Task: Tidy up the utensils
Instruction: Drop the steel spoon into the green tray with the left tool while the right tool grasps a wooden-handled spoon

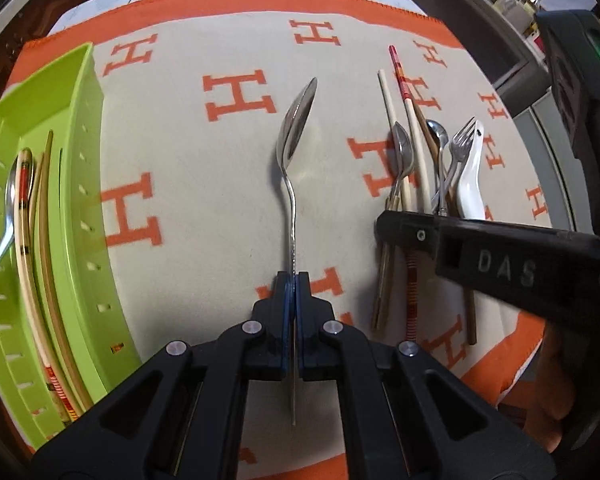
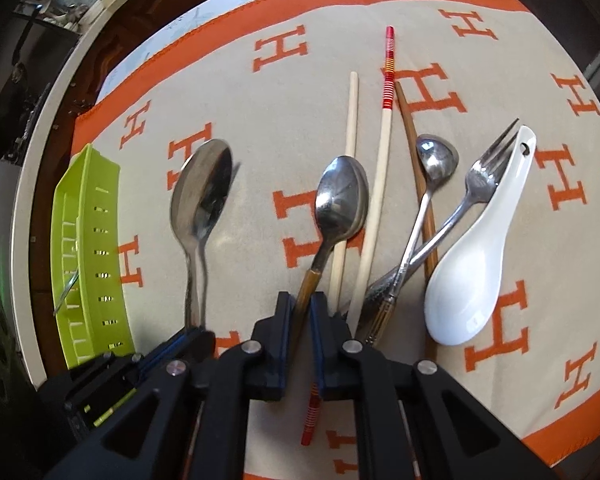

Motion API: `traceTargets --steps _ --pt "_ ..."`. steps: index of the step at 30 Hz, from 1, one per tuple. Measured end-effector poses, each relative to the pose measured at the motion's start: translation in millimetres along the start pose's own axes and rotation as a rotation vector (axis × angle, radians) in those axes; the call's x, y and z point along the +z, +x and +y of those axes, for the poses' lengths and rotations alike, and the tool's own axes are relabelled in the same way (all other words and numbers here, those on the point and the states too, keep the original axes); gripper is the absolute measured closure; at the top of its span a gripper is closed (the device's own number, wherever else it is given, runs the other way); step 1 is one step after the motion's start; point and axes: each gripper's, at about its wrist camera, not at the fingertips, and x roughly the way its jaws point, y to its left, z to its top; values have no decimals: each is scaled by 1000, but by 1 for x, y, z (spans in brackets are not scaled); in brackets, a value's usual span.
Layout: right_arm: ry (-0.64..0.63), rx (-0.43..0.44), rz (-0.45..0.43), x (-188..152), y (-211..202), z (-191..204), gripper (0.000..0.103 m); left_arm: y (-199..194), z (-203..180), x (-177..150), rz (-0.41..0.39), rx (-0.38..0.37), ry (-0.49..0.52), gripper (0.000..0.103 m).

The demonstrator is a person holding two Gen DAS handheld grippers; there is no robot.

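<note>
Green tray at left holds a spoon and chopsticks. Left gripper clamps a steel spoon by its handle. Right gripper jaws slightly apart, straddling the brown-handled spoon on the cloth

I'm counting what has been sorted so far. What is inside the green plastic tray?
The green plastic tray holds a steel spoon, a cream chopstick with red stripes and two or three plain wooden chopsticks. Its near end runs out of frame.
</note>
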Motion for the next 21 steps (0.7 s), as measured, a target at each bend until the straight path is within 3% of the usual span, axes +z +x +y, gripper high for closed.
traceTargets --steps 8,12,21 --pt "-26 29 -5 -6 -2 -3 95 7 -7 17 40 20 24 102" --pt "-19 48 -4 -7 -2 -6 95 9 -15 24 23 47 69 101" --pt "77 238 36 -11 -1 -31 97 -8 -8 10 -74 -3 23 103"
